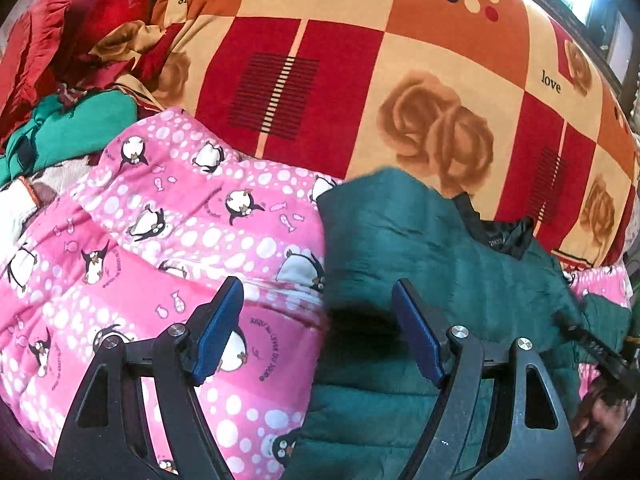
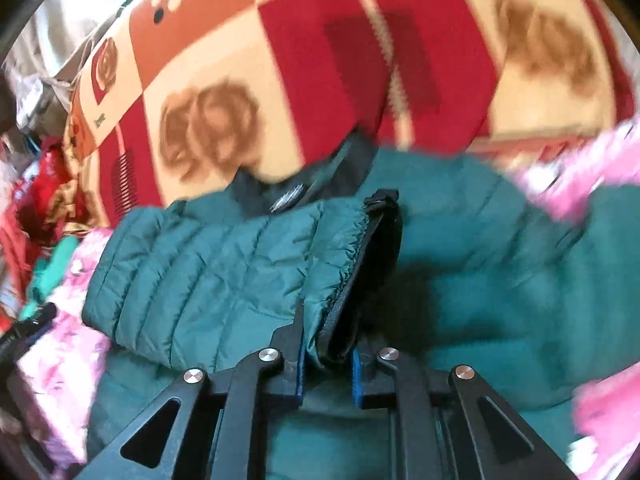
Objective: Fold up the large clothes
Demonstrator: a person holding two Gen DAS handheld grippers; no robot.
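Your right fingers (image 2: 326, 364) pinch the green jacket's (image 2: 224, 264) zipped edge; the left fingers (image 1: 320, 328) hang wide, empty. The jacket lies on the pink blanket (image 1: 140, 240) on the bed. Keep that edge taut as you fold.

"love" twice on the checked rose blanket (image 1: 400, 80)

The bed's far half is open — only the flat patterned blanket (image 1: 400, 80) lies there, so a gripper could pass freely. The near edge is covered: the pink quilt (image 1: 160, 240) on the left, the green jacket (image 2: 480, 260) heaped over it on the right. At the far left corner, piled red and green clothes (image 1: 68, 80) block the way.
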